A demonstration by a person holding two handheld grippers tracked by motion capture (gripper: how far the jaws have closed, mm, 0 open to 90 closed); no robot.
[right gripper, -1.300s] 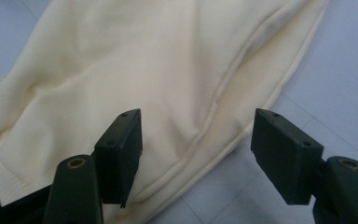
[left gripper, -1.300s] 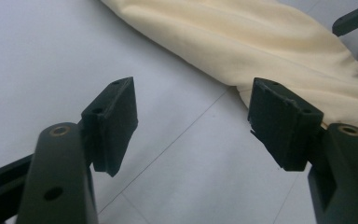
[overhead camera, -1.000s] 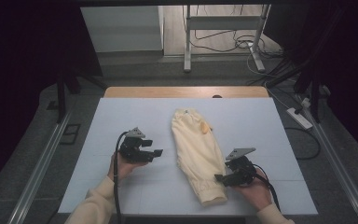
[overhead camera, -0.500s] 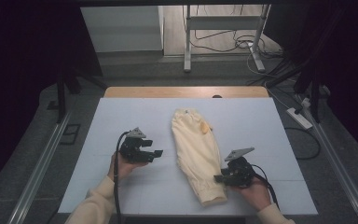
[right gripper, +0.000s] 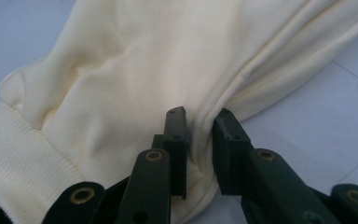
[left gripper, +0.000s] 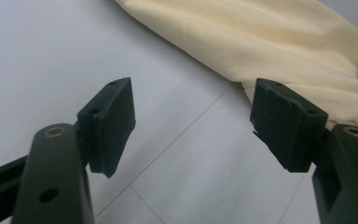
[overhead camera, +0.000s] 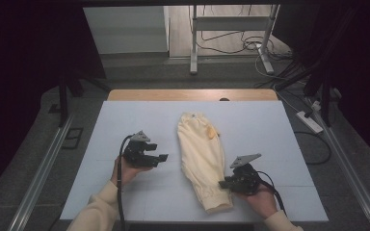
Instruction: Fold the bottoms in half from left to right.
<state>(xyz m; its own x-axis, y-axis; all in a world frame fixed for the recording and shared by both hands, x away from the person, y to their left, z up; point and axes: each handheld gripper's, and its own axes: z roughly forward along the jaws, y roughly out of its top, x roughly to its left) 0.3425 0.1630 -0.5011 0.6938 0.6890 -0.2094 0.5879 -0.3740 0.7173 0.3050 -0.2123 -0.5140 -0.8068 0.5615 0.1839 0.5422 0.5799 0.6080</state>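
A: High view first: where is the cream sweatshirt (overhead camera: 203, 156)?

B: It lies folded long and narrow on the white table (overhead camera: 125, 120), near the table's middle, its ribbed hem toward the near edge.

A: And the right gripper (overhead camera: 227, 183)?

B: It sits at the garment's right edge, just above that hem. In the right gripper view its jaws have just been closing and a fold of the cream fabric (right gripper: 200, 135) is pinched between the pads.

A: The left gripper (overhead camera: 163, 157)?

B: It is left of the sweatshirt, apart from it, pointing toward it. In the left gripper view its fingers (left gripper: 112, 121) are spread wide, with bare table between them and the cloth beyond.
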